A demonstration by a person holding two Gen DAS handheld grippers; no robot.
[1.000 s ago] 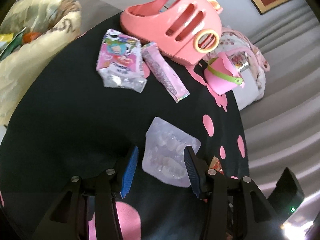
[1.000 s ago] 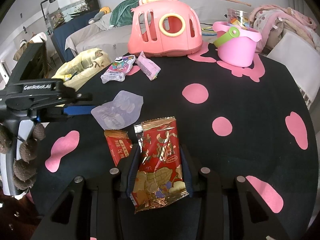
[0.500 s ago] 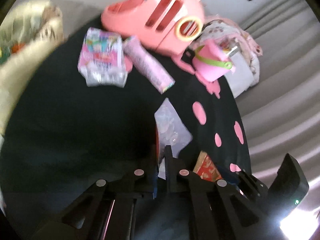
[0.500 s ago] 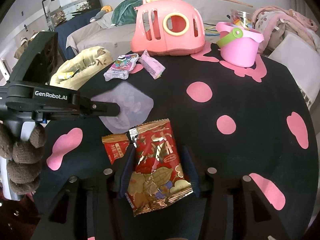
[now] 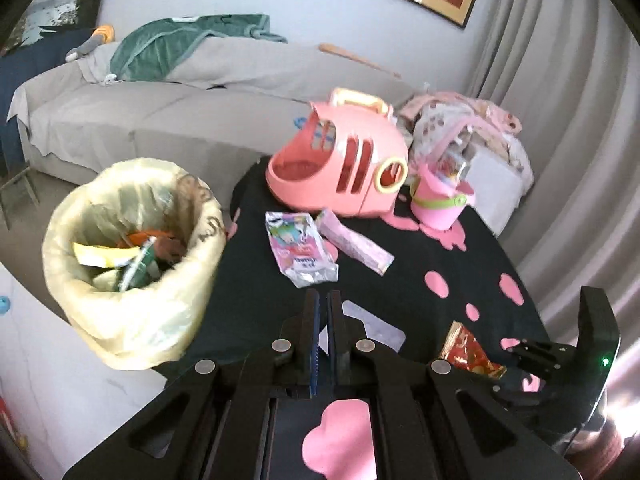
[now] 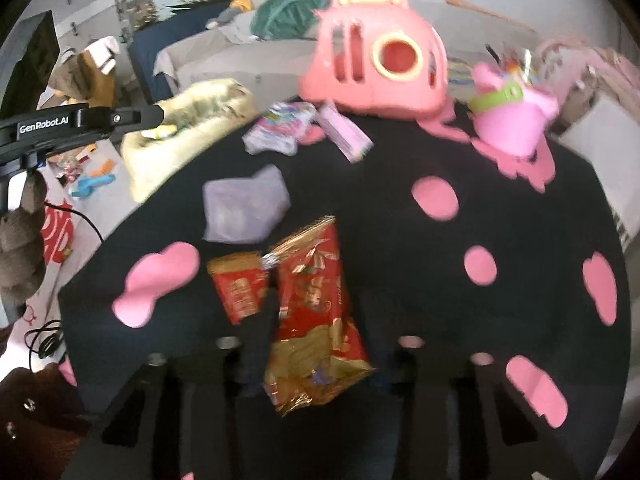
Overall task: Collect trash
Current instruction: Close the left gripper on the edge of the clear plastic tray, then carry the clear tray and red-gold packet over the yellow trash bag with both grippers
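Note:
My left gripper (image 5: 323, 300) is shut with nothing between its fingers, raised above the black table (image 5: 248, 292). The clear plastic wrapper (image 5: 380, 324) lies flat on the table just beyond it; it also shows in the right wrist view (image 6: 244, 204). The yellow-lined trash bin (image 5: 132, 248) with trash inside stands at the table's left. My right gripper (image 6: 316, 300) holds the big red snack bag (image 6: 316, 304) between its fingers. A small red packet (image 6: 238, 286) lies to its left. A pink pouch (image 5: 300, 250) and a pink stick pack (image 5: 354, 246) lie farther back.
A pink toy carrier (image 5: 340, 168) and a pink toy bucket (image 5: 440, 200) stand at the table's far side. A grey sofa (image 5: 120, 120) lies behind. Toys and cables litter the floor (image 6: 80, 184) at the left.
My left gripper shut beside the clear wrapper, then rose and tilted up without it; the wrapper lies on the table. The right gripper lifted and moved with the red bag.

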